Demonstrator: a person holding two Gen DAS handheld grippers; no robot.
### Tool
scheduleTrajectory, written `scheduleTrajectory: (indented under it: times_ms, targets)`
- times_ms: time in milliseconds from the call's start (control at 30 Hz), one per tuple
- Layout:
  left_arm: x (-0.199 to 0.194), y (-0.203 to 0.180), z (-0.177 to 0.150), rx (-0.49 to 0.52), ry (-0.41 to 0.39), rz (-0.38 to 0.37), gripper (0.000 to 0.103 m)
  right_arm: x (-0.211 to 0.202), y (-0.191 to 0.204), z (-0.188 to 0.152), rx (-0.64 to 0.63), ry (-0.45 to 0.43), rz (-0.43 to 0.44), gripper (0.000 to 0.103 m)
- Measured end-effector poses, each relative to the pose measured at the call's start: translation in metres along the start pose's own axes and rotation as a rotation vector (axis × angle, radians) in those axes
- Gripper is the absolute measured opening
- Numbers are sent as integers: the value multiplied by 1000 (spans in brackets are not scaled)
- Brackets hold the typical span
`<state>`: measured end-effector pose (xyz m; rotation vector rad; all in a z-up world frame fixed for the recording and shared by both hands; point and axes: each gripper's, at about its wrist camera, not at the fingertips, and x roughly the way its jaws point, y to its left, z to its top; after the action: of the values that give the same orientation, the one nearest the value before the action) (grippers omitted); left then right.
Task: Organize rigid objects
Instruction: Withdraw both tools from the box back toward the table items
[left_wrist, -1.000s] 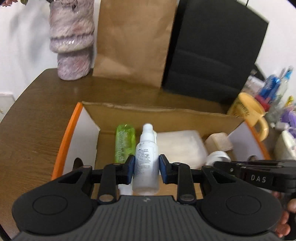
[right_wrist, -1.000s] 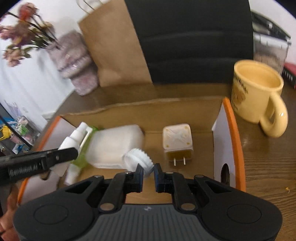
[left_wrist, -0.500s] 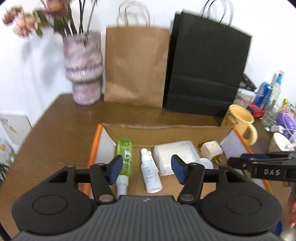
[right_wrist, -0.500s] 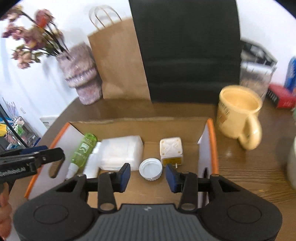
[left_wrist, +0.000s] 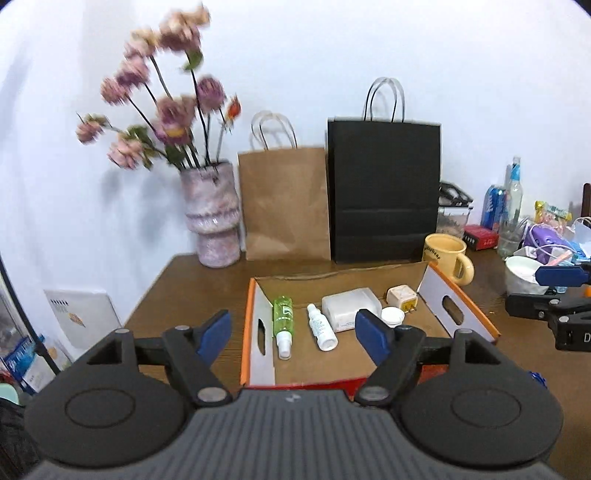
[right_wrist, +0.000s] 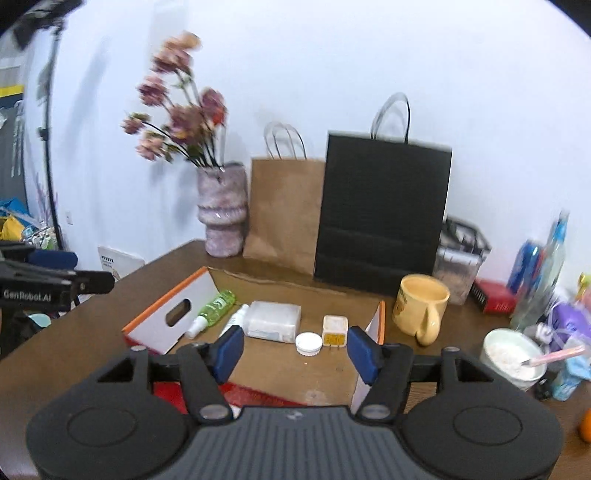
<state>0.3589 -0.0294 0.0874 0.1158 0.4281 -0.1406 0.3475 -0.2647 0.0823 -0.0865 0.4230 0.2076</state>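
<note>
An orange-edged cardboard box lies open on the brown table. In a row on its floor lie a green spray bottle, a white bottle, a clear plastic case, a round white lid and a white plug adapter. My left gripper hangs above the box's near side, jaws opening, nothing between them. My right gripper is likewise raised and back from the box, jaws opening, nothing held.
Behind the box stand a vase of flowers, a brown paper bag and a black paper bag. A yellow mug sits right of the box. Bottles, a white bowl and clutter fill the right side.
The left gripper let go of the white bottle, which now lies in the box. Both grippers opened and pulled up and back from the box, so the whole table shows.
</note>
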Motion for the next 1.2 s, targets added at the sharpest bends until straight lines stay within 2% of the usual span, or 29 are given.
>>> scheduleTrajectory:
  times_ms: [200, 333, 500, 600, 733, 833, 1000, 1200]
  targets:
    - [-87, -7, -53, -9, -162, 8, 86, -71, 30, -46, -39, -123, -5, 74]
    - [-144, -13, -95, -14, -249, 26, 91, -121, 50, -84, -38, -194, -28, 76]
    - [-201, -18, -151, -29, -279, 23, 98, -177, 71, -137, -10, -244, -30, 84]
    - [-225, -22, -179, -13, -293, 51, 100, -199, 79, -169, 47, -230, -15, 85]
    - [-237, -23, -197, -11, -260, 16, 101, -216, 90, -198, 55, -186, -9, 85]
    - [-232, -26, -202, 9, -245, 28, 101, -219, 94, -206, 40, -175, -10, 85]
    - [-218, -28, -204, -33, -211, 20, 101, -212, 87, -206, 45, -182, -31, 85]
    - [-195, -34, -207, -27, -183, 15, 101, -189, 63, -206, 86, -159, -59, 85]
